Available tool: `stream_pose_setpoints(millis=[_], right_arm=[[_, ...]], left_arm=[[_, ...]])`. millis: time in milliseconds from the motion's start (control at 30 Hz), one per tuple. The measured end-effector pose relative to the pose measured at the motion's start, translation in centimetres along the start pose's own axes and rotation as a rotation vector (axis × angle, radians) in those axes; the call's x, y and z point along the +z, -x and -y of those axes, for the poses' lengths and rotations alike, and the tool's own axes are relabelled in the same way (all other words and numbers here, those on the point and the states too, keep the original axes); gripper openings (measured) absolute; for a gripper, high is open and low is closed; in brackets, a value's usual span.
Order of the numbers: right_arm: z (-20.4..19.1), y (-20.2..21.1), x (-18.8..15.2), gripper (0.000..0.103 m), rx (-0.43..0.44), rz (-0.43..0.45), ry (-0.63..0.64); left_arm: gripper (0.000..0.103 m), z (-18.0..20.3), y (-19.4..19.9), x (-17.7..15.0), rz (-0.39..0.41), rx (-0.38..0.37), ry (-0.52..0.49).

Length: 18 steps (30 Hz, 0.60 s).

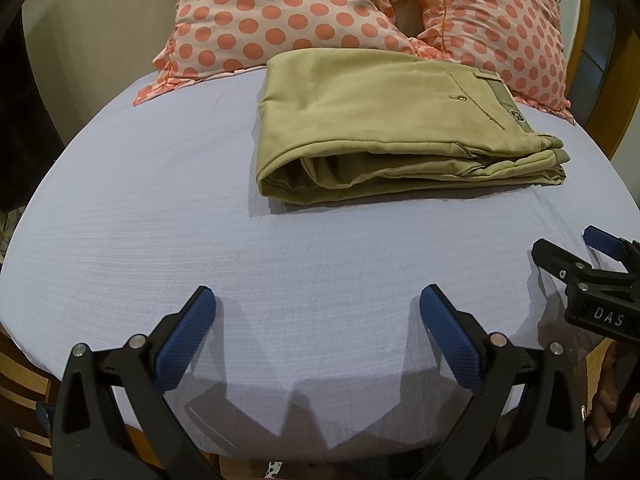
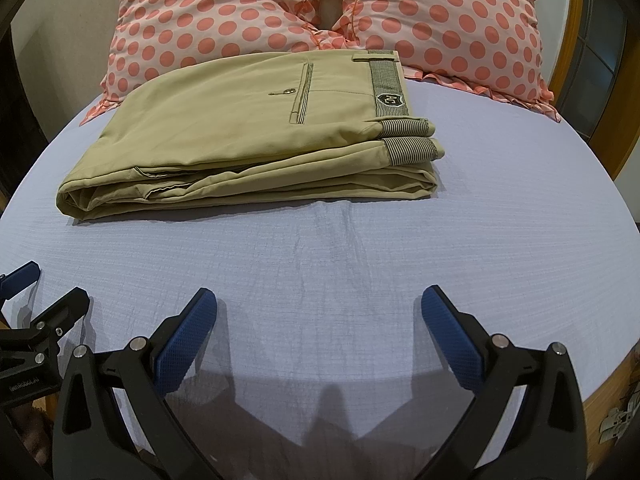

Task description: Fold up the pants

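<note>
Khaki pants [image 1: 384, 120] lie folded into a compact rectangle on the pale blue bed sheet [image 1: 200, 240], with the back pocket and striped waistband on top. They also show in the right wrist view [image 2: 240, 136]. My left gripper [image 1: 318, 300] is open and empty, hovering over bare sheet near the front edge, well short of the pants. My right gripper [image 2: 320, 300] is open and empty too, also short of the pants. The right gripper appears at the right edge of the left wrist view [image 1: 576, 250]; the left gripper appears at the left edge of the right wrist view [image 2: 44, 284].
Two polka-dot pillows [image 1: 280, 12] [image 2: 460, 24] lean behind the pants at the head of the bed. A wooden bed frame [image 2: 576, 92] runs along the right side. The sheet's front edge [image 2: 320, 400] drops off just under the grippers.
</note>
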State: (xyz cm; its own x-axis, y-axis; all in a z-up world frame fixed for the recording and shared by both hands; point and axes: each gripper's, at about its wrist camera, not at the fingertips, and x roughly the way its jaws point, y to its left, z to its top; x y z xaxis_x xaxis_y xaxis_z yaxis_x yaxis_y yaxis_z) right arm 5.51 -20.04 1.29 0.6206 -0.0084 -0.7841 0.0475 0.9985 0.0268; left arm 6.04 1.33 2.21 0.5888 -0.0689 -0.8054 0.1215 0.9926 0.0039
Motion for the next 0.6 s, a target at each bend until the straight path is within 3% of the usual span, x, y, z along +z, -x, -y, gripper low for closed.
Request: stream_pose_setpoints(millis=[300,600], right_arm=[[-0.09,0.02,0.2,0.102,-0.001,0.002,0.0],[-0.05,0.01,0.18,0.102,0.0,0.003,0.001]], left_arm=[[0.101,-0.01,-0.23,0.67,-0.059,0.002,0.003],[0.101,-0.03,-0.26,0.78,-0.062,0.002,0.001]])
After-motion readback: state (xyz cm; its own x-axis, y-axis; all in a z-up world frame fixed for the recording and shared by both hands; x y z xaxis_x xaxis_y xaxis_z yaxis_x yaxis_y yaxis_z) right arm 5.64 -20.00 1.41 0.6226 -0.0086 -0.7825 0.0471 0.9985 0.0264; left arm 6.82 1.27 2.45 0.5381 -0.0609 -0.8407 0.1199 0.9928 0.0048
